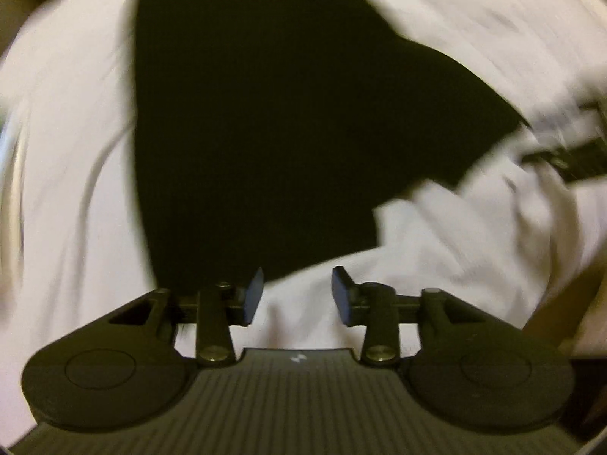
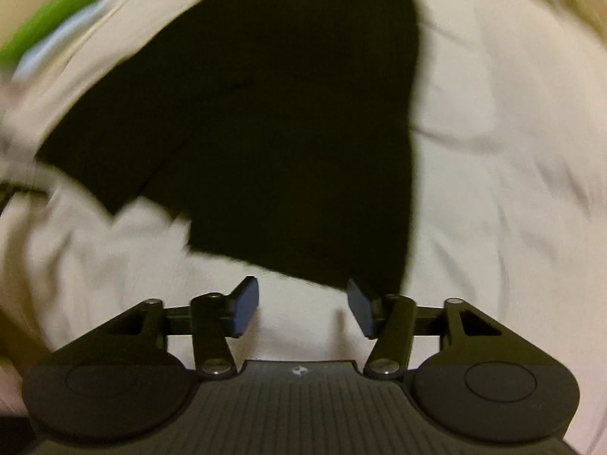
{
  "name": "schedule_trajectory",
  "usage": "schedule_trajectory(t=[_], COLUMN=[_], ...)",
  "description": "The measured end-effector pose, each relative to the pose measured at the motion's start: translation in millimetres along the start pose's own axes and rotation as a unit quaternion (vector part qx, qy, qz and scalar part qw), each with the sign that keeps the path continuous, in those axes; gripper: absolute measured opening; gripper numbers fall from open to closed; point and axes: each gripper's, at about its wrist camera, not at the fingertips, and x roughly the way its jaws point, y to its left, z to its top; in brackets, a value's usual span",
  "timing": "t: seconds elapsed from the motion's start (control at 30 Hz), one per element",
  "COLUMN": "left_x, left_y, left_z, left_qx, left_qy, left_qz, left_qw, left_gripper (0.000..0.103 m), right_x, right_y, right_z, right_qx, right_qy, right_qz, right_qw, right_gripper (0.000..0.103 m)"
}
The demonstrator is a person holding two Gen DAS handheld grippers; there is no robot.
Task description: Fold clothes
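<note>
The left gripper (image 1: 297,295) is nearest, its jaws apart with nothing between them, only white sheet (image 1: 68,189) showing in the gap; the right gripper (image 2: 302,309) is the same, let go and holding nothing. Just past both lies the black garment (image 1: 258,132), spread flat on the sheet with one sleeve sticking out to the side; the pictures are blurry, so a quick grab could miss the near hem or pinch the sheet too. If only one layer gets pinched, the fold could come out crooked; the green thing (image 2: 49,19) far off looks safe.
</note>
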Motion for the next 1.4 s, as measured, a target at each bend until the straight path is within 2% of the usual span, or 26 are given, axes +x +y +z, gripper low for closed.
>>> schedule_trajectory(t=[0.07,0.13,0.3,0.33,0.37,0.4,0.43,0.5,0.67,0.7,0.77,0.83,0.9,0.93,0.97,1.0,1.03,1.07,1.13,1.2,1.27,1.3,1.37,1.4], left_x=[15,27,50,54,58,60,59,39,-22,-28,-14,10,43,57,65,65,61,54,41,25,13,9,2,2], left_y=[-21,-30,-45,-43,-40,-36,-33,-22,6,9,4,-5,-22,-30,-35,-35,-30,-22,-1,20,38,44,52,57], left_z=[1,-9,-25,-26,-27,-25,-20,-17,-10,-10,-17,-26,-38,-43,-48,-50,-48,-46,-39,-34,-23,-18,-9,-4], left_qx=[0.093,0.166,0.278,0.286,0.29,0.281,0.266,0.226,0.157,0.153,0.168,0.192,0.227,0.245,0.254,0.247,0.225,0.193,0.129,0.082,0.041,0.021,-0.04,-0.085], left_qy=[-0.008,-0.013,-0.03,-0.03,-0.029,-0.028,-0.028,-0.044,-0.107,-0.113,-0.093,-0.065,-0.029,-0.014,-0.01,-0.01,-0.009,-0.006,-0.006,-0.011,-0.021,-0.026,-0.038,-0.043], left_qz=[0.02,0.045,0.076,0.081,0.085,0.082,0.076,0.076,0.105,0.109,0.099,0.084,0.068,0.067,0.074,0.078,0.072,0.06,0.048,0.041,0.024,0.008,-0.046,-0.081], left_qw=[0.9954,0.985,0.957,0.9543,0.9529,0.9557,0.9605,0.9701,0.9761,0.9757,0.9763,0.9757,0.9712,0.9672,0.9644,0.9659,0.9717,0.9794,0.9904,0.9957,0.9986,0.9994,0.9974,0.9921], left_gripper=[0.039,0.04,0.042,0.039,0.03,0.009,0.002,0.002,0.001,0.0,0.0,0.0,0.0,0.001,0.0,0.0,0.005,0.007,0.01,0.012,0.014,0.022,0.024,0.024], right_x=[10,18,36,38,40,39,35,25,-25,-33,-32,-8,28,37,38,37,32,27,20,11,7,6,7,8], right_y=[26,47,77,81,84,84,83,81,70,72,84,96,112,115,116,116,113,106,85,58,44,38,26,17], right_z=[-3,-14,-24,-24,-23,-21,-18,-10,12,16,22,20,7,2,-1,-3,-3,-1,2,3,0,-2,-5,-6], right_qx=[-0.091,-0.171,-0.285,-0.295,-0.302,-0.301,-0.291,-0.263,-0.19,-0.186,-0.192,-0.211,-0.233,-0.241,-0.24,-0.238,-0.225,-0.201,-0.12,-0.047,-0.028,-0.022,0.005,0.038], right_qy=[-0.01,-0.024,-0.073,-0.081,-0.089,-0.093,-0.098,-0.119,-0.193,-0.206,-0.205,-0.163,-0.09,-0.067,-0.063,-0.059,-0.06,-0.06,-0.062,-0.067,-0.067,-0.065,-0.064,-0.063], right_qz=[-0.026,-0.04,-0.072,-0.076,-0.079,-0.073,-0.068,-0.056,-0.027,-0.018,0.002,0.024,0.027,0.027,0.026,0.025,0.028,0.035,0.034,0.011,-0.025,-0.036,-0.041,-0.035], right_qw=[0.995,0.984,0.953,0.949,0.946,0.946,0.949,0.956,0.962,0.96,0.96,0.964,0.968,0.968,0.968,0.969,0.972,0.977,0.99,0.997,0.997,0.997,0.997,0.997], right_gripper=[0.055,0.056,0.056,0.051,0.036,0.023,0.0,0.0,0.0,0.0,0.0,0.0,0.0,0.0,0.0,0.0,0.002,0.018,0.04,0.041,0.041,0.041,0.041,0.041])
